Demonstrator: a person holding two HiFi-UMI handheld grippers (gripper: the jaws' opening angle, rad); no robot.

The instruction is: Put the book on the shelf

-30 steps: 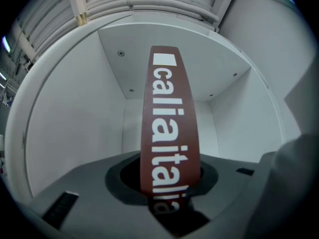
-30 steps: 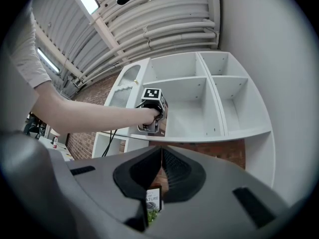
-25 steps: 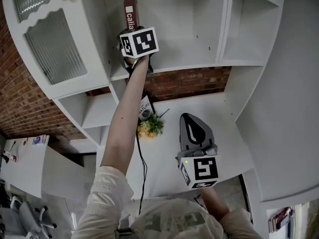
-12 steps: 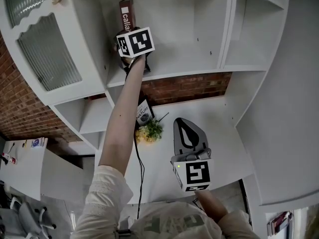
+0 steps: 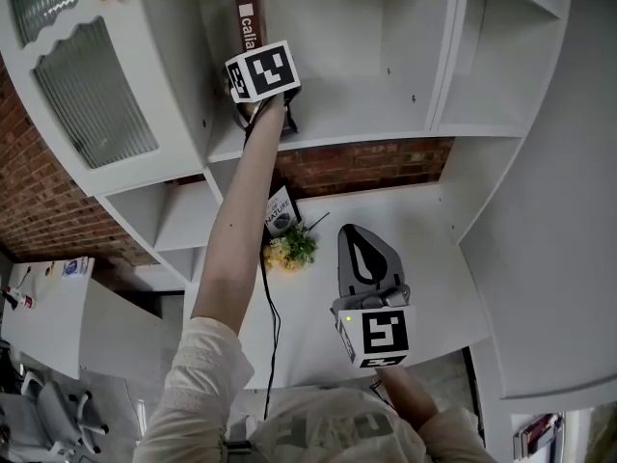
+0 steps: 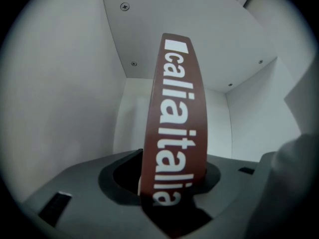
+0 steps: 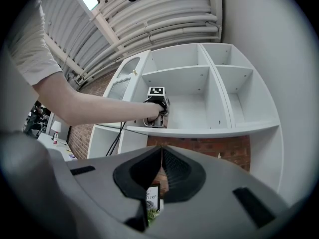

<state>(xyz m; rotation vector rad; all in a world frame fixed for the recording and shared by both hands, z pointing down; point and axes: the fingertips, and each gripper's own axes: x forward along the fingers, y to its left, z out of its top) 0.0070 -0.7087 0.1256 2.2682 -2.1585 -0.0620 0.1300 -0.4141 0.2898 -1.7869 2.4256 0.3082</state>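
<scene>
A dark red book [image 5: 249, 17] with white lettering on its spine [image 6: 174, 108] stands upright at the left end of the upper shelf compartment [image 5: 357, 135]. My left gripper [image 5: 254, 54] is raised to it with the book's lower part between its jaws. The jaws are opening, and a dark gap shows on the book's left side. The right gripper view shows the left gripper [image 7: 156, 91] at the shelf from below. My right gripper [image 5: 355, 231] hangs low over the white desk [image 5: 434, 230], shut with nothing in it [image 7: 161, 151].
The white shelf unit has a side wall just left of the book and another compartment [image 5: 501, 56] to the right. A ribbed glass door [image 5: 96, 95] is further left. A small booklet [image 5: 281, 210] and a bunch of flowers [image 5: 292, 247] lie on the desk below. A cable [image 5: 273, 307] hangs along the left arm.
The left gripper has stayed at the book in the shelf compartment. The right gripper has drifted slightly to the left over the desk.
</scene>
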